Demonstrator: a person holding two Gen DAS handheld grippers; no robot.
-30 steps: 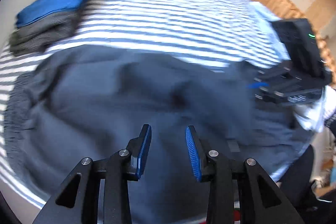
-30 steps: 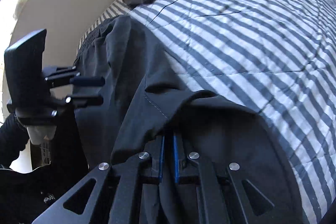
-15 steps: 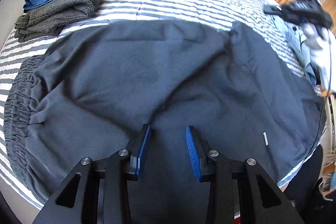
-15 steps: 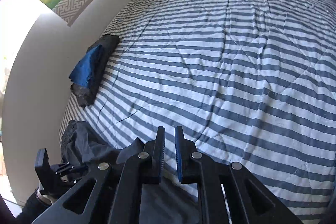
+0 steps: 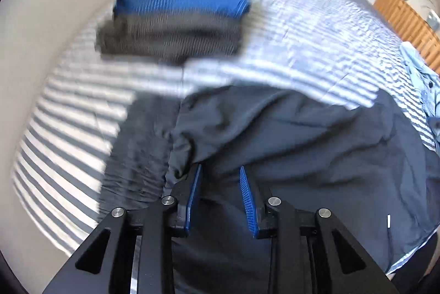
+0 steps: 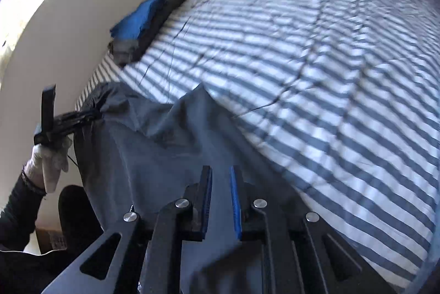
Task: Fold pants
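Nearest the left wrist camera, the left gripper (image 5: 220, 178) stands with its blue pads well apart and nothing between them, low over the dark pants (image 5: 302, 145); a bunched ridge of cloth rides against the outside of its left finger, so it looks poised to take that gather, probably the elastic waistband, though blur makes this uncertain. From the right wrist camera the right gripper (image 6: 220, 184) shows only a narrow gap between its pads, and no cloth can be seen inside it; it hovers over the pants (image 6: 154, 156), which hang partly off the near edge of the striped bed (image 6: 316, 79), likely because that keeps them within the person's reach. In that same view the gloved hand (image 6: 51, 159) holds the left gripper at the waist end. Farther back, a folded stack of blue and grey clothes (image 5: 176, 18) sits near the wall, well apart, apparently parked as finished work.
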